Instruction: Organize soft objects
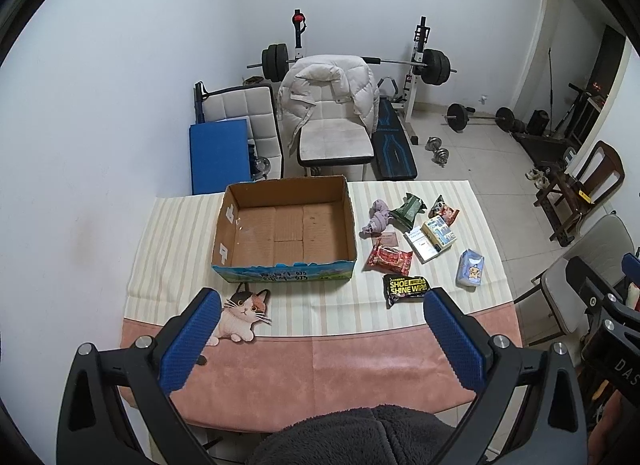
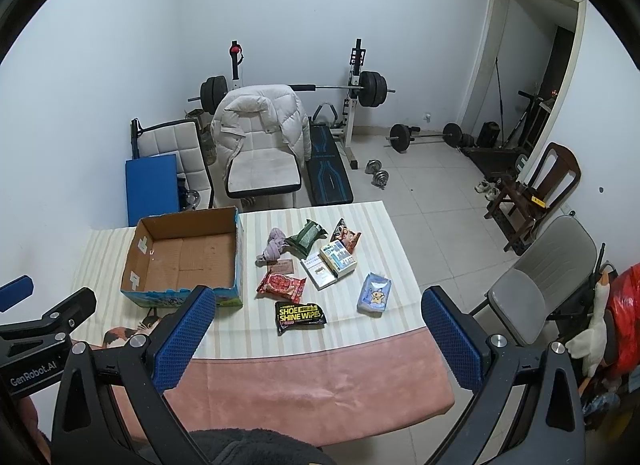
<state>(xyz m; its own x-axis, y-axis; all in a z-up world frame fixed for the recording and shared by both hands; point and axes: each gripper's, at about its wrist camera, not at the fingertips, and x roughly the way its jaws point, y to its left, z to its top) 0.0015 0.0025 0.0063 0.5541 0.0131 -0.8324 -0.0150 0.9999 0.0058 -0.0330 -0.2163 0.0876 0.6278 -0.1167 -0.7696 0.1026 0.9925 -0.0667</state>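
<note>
An empty cardboard box (image 1: 286, 225) (image 2: 184, 255) stands on the striped tablecloth. To its right lie a black shoe-wipes pack (image 1: 405, 288) (image 2: 300, 316), a red snack pack (image 1: 387, 257) (image 2: 281, 285), a crumpled purple cloth (image 1: 378, 217) (image 2: 274, 250), a green pouch (image 1: 408, 211) (image 2: 307, 238), a blue tissue pack (image 1: 470, 268) (image 2: 375, 292) and small cartons (image 1: 434, 239) (image 2: 334, 263). My left gripper (image 1: 320, 307) hovers open over the table's near edge. My right gripper (image 2: 318, 307) is open too, above the pink near part of the table, holding nothing.
A flat cat-shaped piece (image 1: 244, 315) lies in front of the box. Behind the table stand a chair with a white jacket (image 1: 332, 105), a barbell rack (image 1: 420, 61) and a blue mat (image 1: 218, 155). Grey and wooden chairs (image 2: 536, 277) stand at the right.
</note>
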